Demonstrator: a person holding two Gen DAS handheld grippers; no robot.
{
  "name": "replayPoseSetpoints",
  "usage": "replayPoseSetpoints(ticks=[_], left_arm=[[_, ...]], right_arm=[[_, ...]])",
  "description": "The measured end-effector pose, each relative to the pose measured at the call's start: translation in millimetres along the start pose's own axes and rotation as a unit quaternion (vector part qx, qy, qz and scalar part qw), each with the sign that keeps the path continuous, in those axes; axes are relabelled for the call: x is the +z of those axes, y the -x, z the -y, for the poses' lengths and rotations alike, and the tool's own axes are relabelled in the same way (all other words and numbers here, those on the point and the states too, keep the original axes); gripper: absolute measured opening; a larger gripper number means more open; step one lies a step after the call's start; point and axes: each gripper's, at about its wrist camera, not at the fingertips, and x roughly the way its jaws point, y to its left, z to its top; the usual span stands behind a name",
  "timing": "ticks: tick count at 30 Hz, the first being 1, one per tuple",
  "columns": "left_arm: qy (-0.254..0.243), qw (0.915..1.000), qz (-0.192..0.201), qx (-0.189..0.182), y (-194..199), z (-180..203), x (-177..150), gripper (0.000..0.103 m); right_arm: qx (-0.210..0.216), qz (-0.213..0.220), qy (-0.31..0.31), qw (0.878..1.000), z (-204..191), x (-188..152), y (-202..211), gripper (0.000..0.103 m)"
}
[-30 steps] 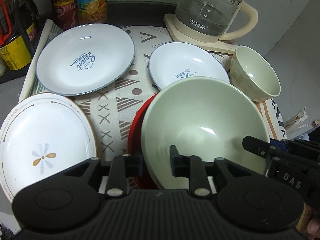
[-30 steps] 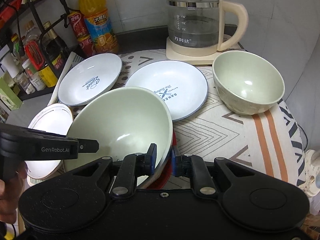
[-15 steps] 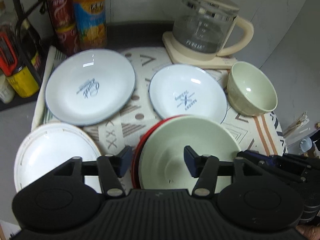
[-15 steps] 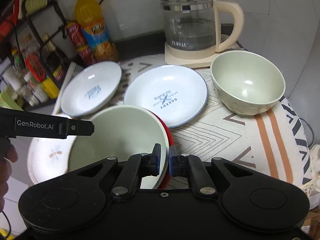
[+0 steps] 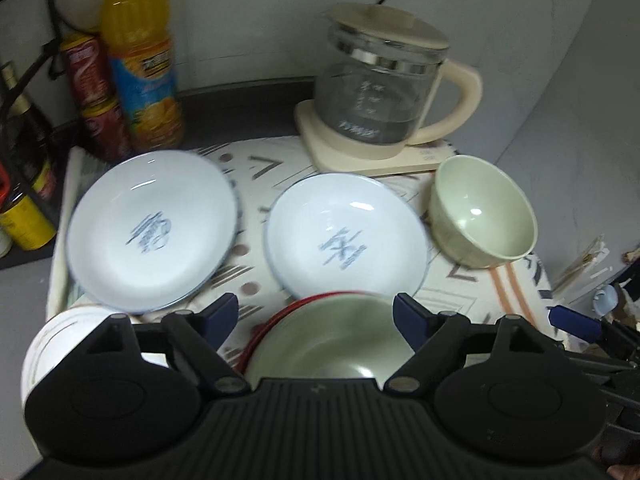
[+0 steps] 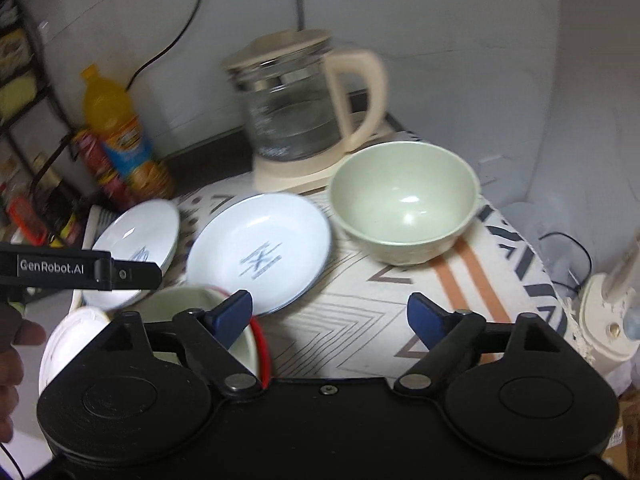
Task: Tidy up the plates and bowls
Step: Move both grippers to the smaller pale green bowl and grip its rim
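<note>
Right wrist view: "GenRobot.AI" reads on the left gripper (image 6: pixel 132 274); plate print is too blurred to read. Left gripper fingers (image 5: pixel 222 312) are wide and opening, over the large green bowl (image 5: pixel 340 340) without touching it. Right gripper (image 6: pixel 330 316) is wide, opening, nothing between its fingers. The large green bowl, empty, sits in a red dish (image 5: pixel 280 320) at the near tabletop (image 6: pixel 360 320) edge. Small green bowl (image 6: pixel 404 204) is empty, beside the glass kettle (image 6: pixel 296 116). Two blue-rimmed white plates (image 5: pixel 152 232) (image 5: pixel 346 240) lie side by side; one floral plate (image 5: pixel 52 344) sits near left. One orange drink bottle (image 5: pixel 140 60), two red cans (image 5: pixel 86 68) at back.
</note>
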Motion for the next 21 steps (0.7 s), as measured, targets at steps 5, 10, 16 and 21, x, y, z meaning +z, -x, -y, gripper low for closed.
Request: replayPoseSetpoints(ticks=[5, 10, 16, 21], left_arm=[[-0.018, 0.9997, 0.0, -0.016, -14, 17, 10, 0.083], [-0.033, 0.9987, -0.001, -0.039, -28, 31, 21, 0.083], [-0.042, 0.9978, -0.008, -0.051, -47, 44, 34, 0.083], [-0.055, 0.9965, -0.008, -0.062, -67, 56, 45, 0.083]], right_arm=[[-0.015, 0.013, -0.019, 1.0, 15, 4, -2, 0.09], [-0.029, 0.021, -0.041, 0.999, 28, 11, -6, 0.09], [-0.048, 0.028, -0.067, 0.996, 42, 22, -16, 0.089], [-0.058, 0.03, -0.073, 0.995, 51, 30, -26, 0.082]])
